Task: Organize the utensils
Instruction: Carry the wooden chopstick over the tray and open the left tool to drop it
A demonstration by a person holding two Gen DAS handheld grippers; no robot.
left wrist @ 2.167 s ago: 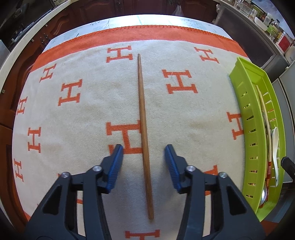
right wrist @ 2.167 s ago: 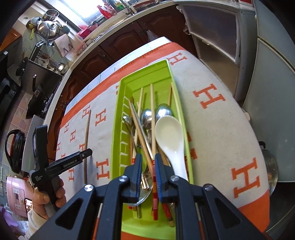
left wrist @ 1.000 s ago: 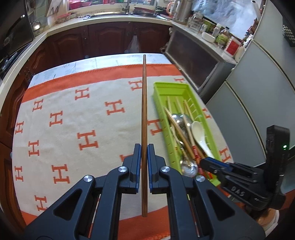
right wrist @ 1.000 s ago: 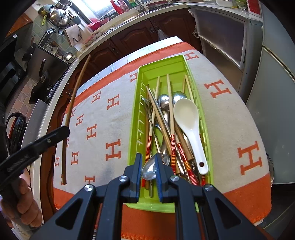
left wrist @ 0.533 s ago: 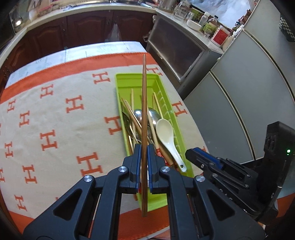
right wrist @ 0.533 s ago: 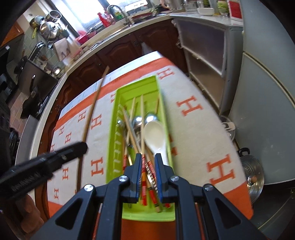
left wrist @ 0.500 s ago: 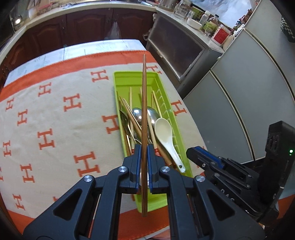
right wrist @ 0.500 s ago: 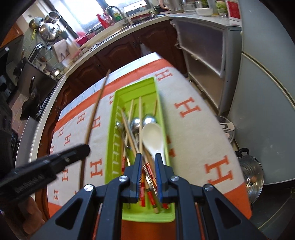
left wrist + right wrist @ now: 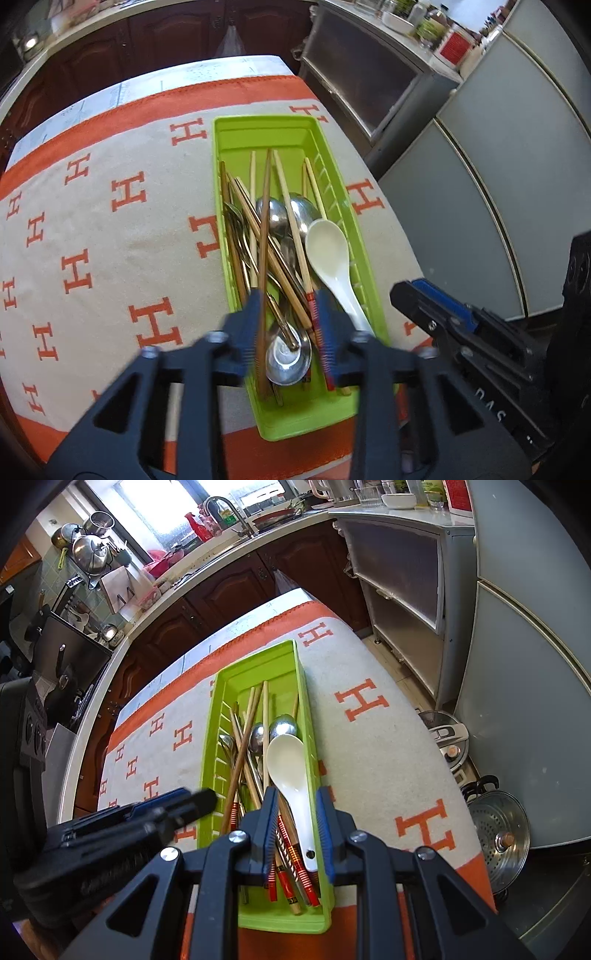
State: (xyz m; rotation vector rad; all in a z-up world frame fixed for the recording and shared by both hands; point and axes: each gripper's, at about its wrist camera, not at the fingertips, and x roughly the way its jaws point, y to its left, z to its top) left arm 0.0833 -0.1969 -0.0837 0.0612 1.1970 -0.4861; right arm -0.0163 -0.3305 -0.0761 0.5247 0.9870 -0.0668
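Brown chopstick [image 9: 263, 258] now dropped into green tray [image 9: 258, 127] among spoons, left gripper [image 9: 286, 325] fingers released, right gripper [image 9: 297, 830] empty, parting.

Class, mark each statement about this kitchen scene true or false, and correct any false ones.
1. The green tray sits on a cloth with orange H shapes. True.
2. The white spoon lies on the cloth outside the tray. False: it lies inside the tray.
3. The left hand-held gripper is clamped shut on the long brown chopstick. False: its jaws have just been opening, and the chopstick rests in the tray.
4. Metal spoons lie in the tray. True.
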